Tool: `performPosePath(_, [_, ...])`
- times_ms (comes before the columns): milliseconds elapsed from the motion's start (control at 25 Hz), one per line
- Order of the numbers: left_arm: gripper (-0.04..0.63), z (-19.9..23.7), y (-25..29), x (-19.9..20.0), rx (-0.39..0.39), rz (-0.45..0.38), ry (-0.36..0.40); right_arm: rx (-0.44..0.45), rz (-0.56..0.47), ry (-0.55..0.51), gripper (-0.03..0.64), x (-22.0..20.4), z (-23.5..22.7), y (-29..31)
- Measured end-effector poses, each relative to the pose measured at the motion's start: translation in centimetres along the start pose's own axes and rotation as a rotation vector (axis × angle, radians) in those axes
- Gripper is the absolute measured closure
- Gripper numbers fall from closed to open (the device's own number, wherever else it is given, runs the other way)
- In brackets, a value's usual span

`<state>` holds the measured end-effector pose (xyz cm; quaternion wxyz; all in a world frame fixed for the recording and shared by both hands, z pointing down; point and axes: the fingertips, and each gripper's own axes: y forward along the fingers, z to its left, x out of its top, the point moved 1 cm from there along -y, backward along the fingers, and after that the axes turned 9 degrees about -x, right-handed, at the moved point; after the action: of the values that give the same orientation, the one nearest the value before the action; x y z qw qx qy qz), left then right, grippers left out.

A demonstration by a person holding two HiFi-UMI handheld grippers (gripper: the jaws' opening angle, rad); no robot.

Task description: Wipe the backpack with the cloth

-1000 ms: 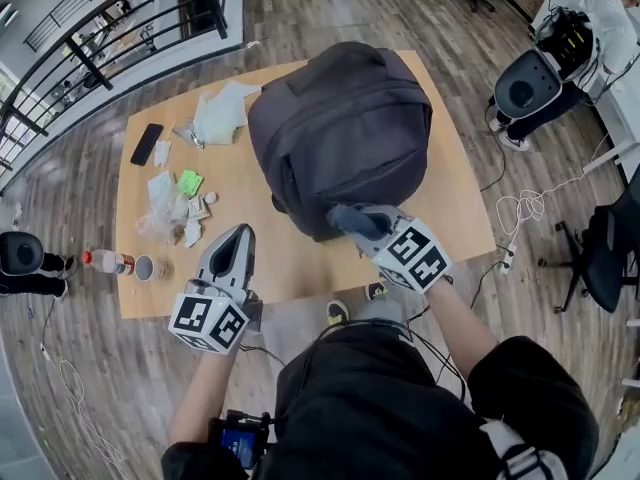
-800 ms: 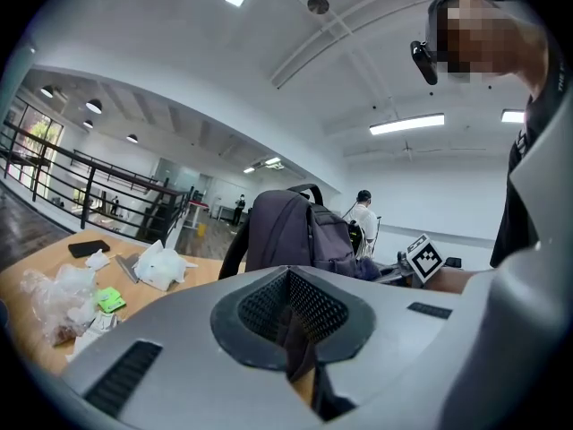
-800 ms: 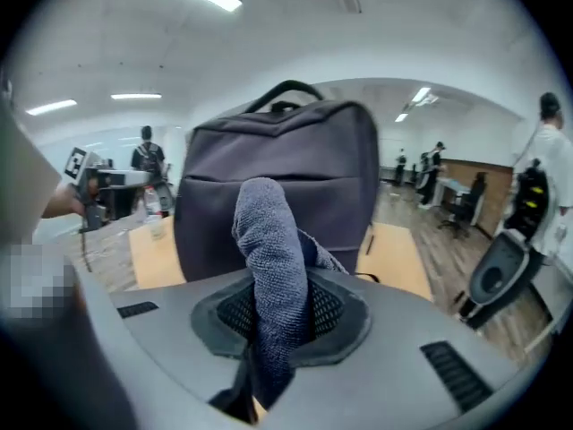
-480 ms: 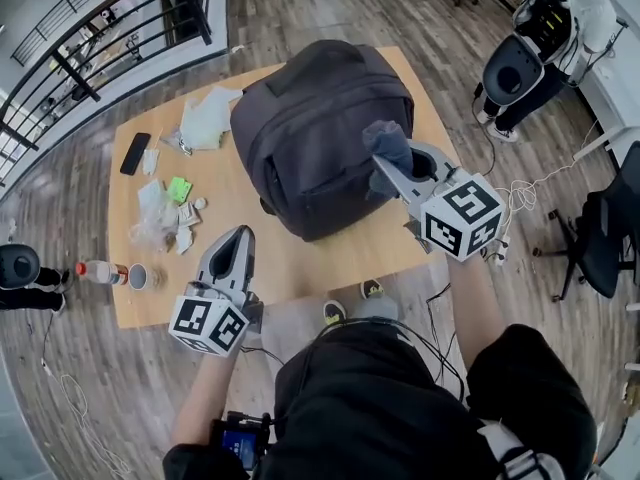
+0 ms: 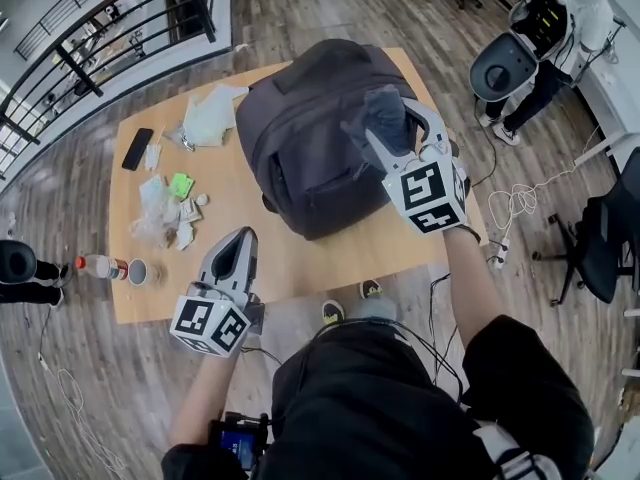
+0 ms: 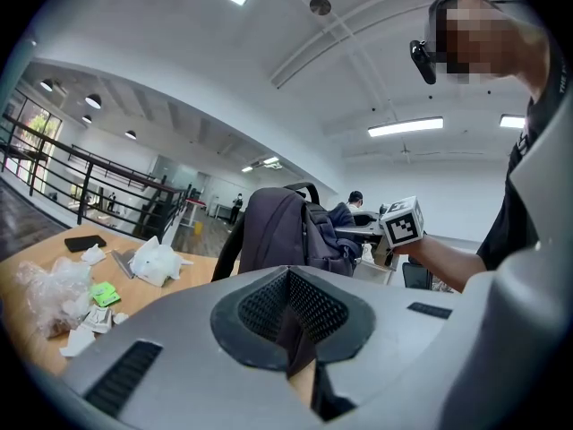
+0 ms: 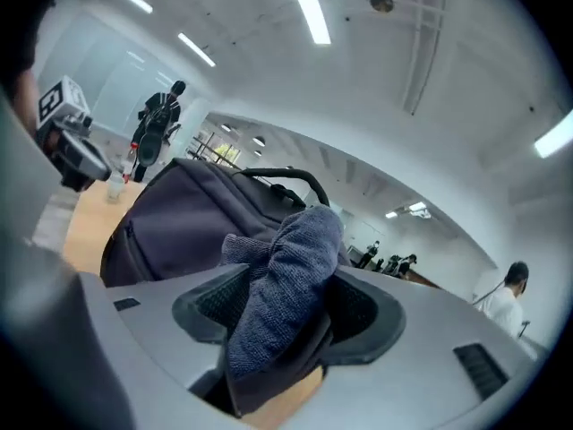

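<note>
Grey-blue cloth (image 5: 383, 108) is pinched in my right hand-held gripper (image 5: 390, 125), over the dark backpack (image 5: 310, 138) standing upper middle on the bench (image 5: 230, 190); my left hand-held gripper (image 5: 235, 248), pressed together and empty, sits lower left.

Desk (image 5: 300, 260): centre through to the far right corner is taken up by the upright backpack (image 5: 300, 138). Left side is cluttered: phone (image 5: 137, 148), white bag (image 5: 210, 118), paper scraps (image 5: 165, 208), bottle (image 5: 100, 265) and cup (image 5: 138, 271). A bare strip is left along the near edge.
</note>
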<state>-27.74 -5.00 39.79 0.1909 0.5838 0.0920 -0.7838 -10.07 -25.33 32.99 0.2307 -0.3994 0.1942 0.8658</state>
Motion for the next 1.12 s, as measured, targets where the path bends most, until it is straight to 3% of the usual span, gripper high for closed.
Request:
performPosePath(160, [0.58, -0.3, 0.1, -0.2, 0.001, 0.004, -0.007, -0.045, -0.029, -0.221, 0.333, 0.0, -0.5, -0.6])
performPosePath(400, [0.58, -0.9, 0.4, -0.5, -0.012, 0.004, -0.002, -0.047, -0.123, -0.524, 0.333, 0.4, 1.3, -1.2])
performPosePath(480, [0.58, -0.9, 0.5, -0.5, -0.009, 0.003, -0.003, -0.026, -0.16, -0.586, 0.419, 0.4, 2.4, -1.4])
performPosePath(520, [0.58, -0.8, 0.4, -0.5, -0.008, 0.002, -0.005, 0.003, -0.18, -0.568, 0.446, 0.5, 3.0, -1.6])
performPosePath(640, [0.58, -0.6, 0.3, -0.6, 0.002, 0.004, -0.012, 0.185, -0.212, -0.375, 0.499, 1.0, 5.5, -2.2])
performPosePath(800, [0.58, -0.4, 0.6, -0.5, -0.011, 0.001, -0.023, 0.249, -0.199, -0.36, 0.522, 0.7, 7.3, -1.6])
performPosePath(880, [0.58, -1.0, 1.0, -0.1, -0.058, -0.015, -0.023, 0.269, -0.226, -0.289, 0.531, 1.7, 7.4, -2.2])
performPosePath(1000, [0.559, -2.9, 2.0, 1.7, -0.188, -0.044, 0.005, 0.365, -0.329, -0.16, 0.534, 4.6, 7.6, -4.5])
performPosePath(1080, [0.352, -4.4, 2.9, 3.3, -0.286, -0.042, 0.049, 0.441, -0.385, -0.201, 0.534, 5.7, 8.7, -6.1])
performPosePath(1120, [0.308, -5.3, 3.3, 4.0, -0.329, -0.033, 0.089, 0.486, -0.403, -0.239, 0.534, 6.0, 9.5, -6.8])
